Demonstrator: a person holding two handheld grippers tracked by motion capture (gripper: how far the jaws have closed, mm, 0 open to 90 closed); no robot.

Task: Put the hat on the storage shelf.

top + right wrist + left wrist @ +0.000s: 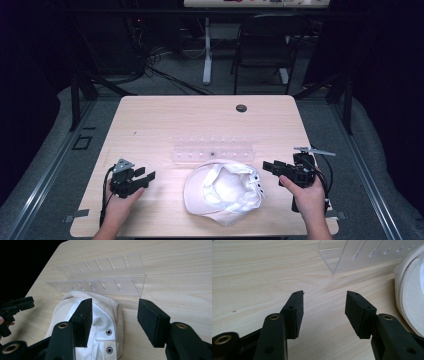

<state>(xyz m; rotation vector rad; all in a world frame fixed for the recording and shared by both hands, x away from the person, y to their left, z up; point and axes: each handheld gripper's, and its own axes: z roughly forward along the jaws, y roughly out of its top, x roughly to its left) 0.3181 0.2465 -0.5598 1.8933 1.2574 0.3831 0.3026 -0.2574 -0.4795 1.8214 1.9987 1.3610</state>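
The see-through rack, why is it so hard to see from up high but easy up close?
In the high view, light glare on the table washes out the clear rack; in the right gripper view the rack is close and sharp, its slots plain; in the left gripper view its corner looks slightly soft beside the cap.

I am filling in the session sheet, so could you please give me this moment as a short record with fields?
surface: light wooden table
main item: cream cap, lying upside down, inner side up, near the front edge
behind it: clear plastic rack with slots, close to the cap
left gripper: open, nothing between its jaws, left of the cap
right gripper: open, nothing between its jaws, right of the cap, pointing at it
contact: neither gripper touches the cap
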